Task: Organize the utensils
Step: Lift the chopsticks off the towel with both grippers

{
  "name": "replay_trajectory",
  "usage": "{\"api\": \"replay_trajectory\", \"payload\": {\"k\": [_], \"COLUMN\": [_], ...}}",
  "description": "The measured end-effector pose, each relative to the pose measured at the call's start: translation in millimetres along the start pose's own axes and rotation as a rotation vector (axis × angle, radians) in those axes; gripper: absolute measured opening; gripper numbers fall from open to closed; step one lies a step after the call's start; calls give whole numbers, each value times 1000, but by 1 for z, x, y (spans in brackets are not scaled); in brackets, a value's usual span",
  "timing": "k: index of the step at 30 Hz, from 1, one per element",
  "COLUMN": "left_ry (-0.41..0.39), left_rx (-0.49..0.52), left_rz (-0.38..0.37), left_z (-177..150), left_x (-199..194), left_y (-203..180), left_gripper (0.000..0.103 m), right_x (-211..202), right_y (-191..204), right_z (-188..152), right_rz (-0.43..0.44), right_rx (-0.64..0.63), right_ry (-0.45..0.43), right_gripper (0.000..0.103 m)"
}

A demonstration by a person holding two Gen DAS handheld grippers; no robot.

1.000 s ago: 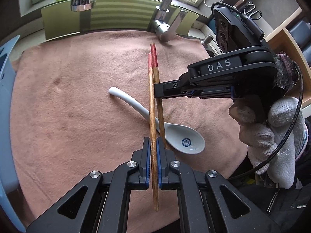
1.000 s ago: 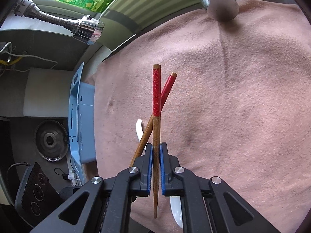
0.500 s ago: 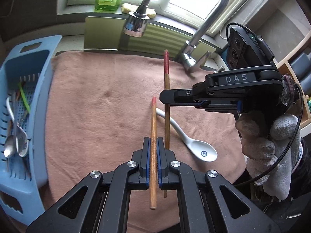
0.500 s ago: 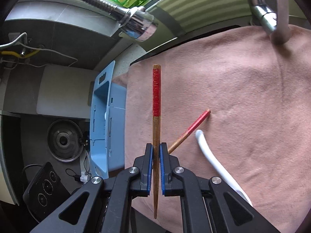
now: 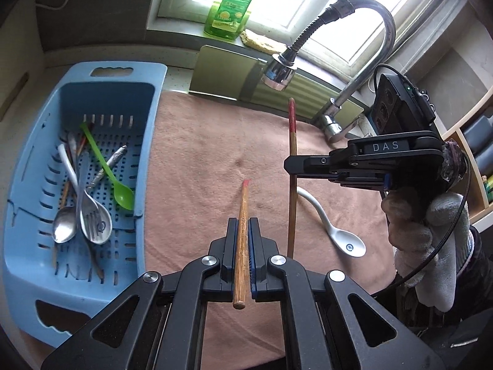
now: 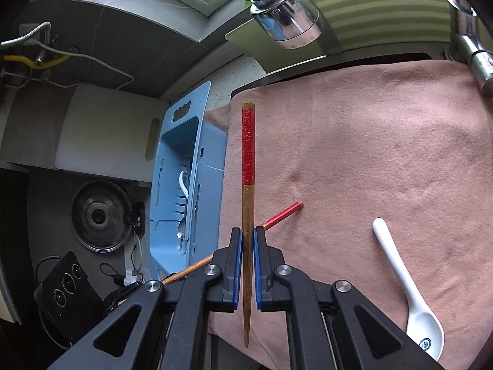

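Observation:
Each gripper carries one red-tipped wooden chopstick above the pink towel (image 5: 200, 160). My left gripper (image 5: 242, 225) is shut on a chopstick (image 5: 242, 231) that points forward. My right gripper (image 6: 247, 237) is shut on the other chopstick (image 6: 248, 169); from the left wrist camera that gripper (image 5: 292, 165) comes in from the right, gripping its chopstick (image 5: 291, 203) upright, with a gloved hand (image 5: 431, 246) behind it. A white ceramic spoon (image 5: 336, 231) lies on the towel to the right. The blue basket (image 5: 27, 265) at the left holds several spoons, a fork and a green spoon (image 5: 107, 172).
A chrome tap (image 5: 354, 46) with a spray head (image 5: 279, 74) arches over the towel's far side. A green bottle (image 5: 232, 9) and a sponge stand on the window sill. In the right wrist view a pot lid (image 6: 98, 215) and a black device (image 6: 64, 289) lie beyond the basket (image 6: 185, 185).
Both grippers have moved left and risen with their chopsticks, which now stand apart. The blue basket has come into the left wrist view and the white spoon has slid off to the right.

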State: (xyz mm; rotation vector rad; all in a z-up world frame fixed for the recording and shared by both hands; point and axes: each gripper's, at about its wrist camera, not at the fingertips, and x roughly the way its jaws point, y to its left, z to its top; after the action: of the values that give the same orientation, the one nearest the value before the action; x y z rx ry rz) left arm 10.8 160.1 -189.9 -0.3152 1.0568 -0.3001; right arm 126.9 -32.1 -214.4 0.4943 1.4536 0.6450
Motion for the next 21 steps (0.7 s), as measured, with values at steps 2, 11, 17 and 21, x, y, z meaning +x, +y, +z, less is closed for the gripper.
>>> {"api": "replay_trajectory", "payload": {"k": [2,11,17,21], "left_ry": [8,63,102,121], "left_rx": [4,38,63,59], "left_rz": [3,-7,6,3], "left_z": [-3,-8,-8,-7], "left_x": [2,18,28,33], "left_y": [2,-5,-13,-13], "left_gripper": [5,4,4,4], "right_x": [4,13,17,22], "right_y": [4,5,1,-4], "right_z": [0,-1,1,0], "right_rz": [-4,-21,-30,-36], "right_rx": [-7,-9,-13,-14], "right_ry": [3,19,36,52], "right_gripper": [7,7,7,7]}}
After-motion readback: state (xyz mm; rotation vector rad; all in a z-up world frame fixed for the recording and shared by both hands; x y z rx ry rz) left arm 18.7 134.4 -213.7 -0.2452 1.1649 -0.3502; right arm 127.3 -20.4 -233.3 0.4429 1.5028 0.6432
